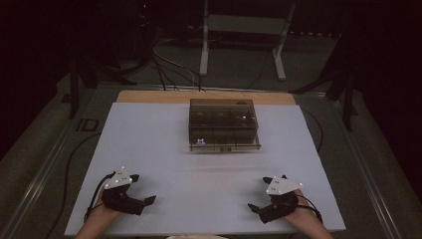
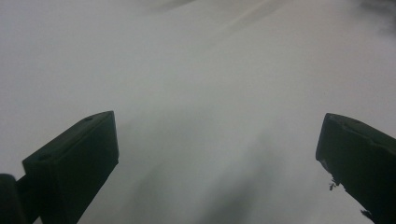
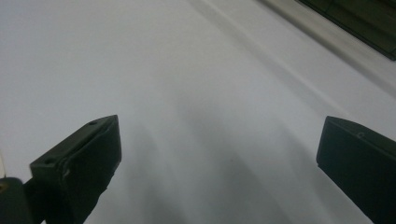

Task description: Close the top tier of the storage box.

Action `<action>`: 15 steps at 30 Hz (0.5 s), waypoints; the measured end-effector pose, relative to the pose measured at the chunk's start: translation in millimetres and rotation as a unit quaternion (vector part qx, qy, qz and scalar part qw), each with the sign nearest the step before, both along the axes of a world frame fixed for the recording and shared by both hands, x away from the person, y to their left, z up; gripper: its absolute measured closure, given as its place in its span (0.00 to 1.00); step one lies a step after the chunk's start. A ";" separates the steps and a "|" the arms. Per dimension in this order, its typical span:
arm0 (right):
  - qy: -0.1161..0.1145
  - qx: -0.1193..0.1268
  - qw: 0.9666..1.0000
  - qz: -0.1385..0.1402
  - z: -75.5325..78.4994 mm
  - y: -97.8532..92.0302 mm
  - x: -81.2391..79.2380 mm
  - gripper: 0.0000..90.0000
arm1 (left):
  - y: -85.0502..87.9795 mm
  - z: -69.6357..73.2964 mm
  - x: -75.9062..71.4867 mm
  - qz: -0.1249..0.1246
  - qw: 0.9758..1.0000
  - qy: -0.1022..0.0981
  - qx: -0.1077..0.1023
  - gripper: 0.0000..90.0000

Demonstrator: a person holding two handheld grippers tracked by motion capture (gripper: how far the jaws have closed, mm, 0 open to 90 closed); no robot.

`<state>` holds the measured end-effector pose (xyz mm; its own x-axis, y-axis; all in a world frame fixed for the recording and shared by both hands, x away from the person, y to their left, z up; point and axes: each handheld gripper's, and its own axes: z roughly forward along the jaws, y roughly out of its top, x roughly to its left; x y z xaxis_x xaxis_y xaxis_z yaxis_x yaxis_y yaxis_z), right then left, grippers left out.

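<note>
Jaws wide, empty: left gripper (image 1: pixel 142 196) | right gripper (image 1: pixel 260 196) | over table (image 1: pixel 149 144)

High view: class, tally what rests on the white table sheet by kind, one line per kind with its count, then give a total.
Grippers: 2, the left gripper and the right gripper, each in a hand and open with nothing between the fingers.
Clear smoky plastic box: 1, lid shut, at the far middle of the white sheet.
Total: 3.

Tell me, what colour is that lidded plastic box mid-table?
Smoky, see-through grey-brown plastic box; clearest in the high view.
</note>
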<state>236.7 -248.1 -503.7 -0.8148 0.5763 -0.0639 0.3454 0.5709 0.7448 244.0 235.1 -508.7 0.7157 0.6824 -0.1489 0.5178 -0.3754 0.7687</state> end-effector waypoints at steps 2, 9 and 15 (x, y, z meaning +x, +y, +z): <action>0.000 -0.001 1.000 0.000 0.3 -0.1 -0.5 0.01 | -0.6 0.1 0.2 -0.001 1.000 0.000 0.001 0.00; -0.005 -0.002 1.000 0.003 7.0 0.7 -2.3 0.01 | -1.4 0.2 -0.3 -0.001 1.000 0.001 -0.001 0.00; 0.009 -0.002 1.000 -0.015 12.3 -0.5 -1.2 0.01 | -1.6 0.1 -0.3 -0.002 1.000 0.002 -0.001 0.00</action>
<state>235.5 -248.6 -491.4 -0.7987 0.5996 -0.0507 0.3758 0.5628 0.7362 243.8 233.5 -508.6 0.7183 0.6788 -0.1525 0.5187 -0.3765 0.7676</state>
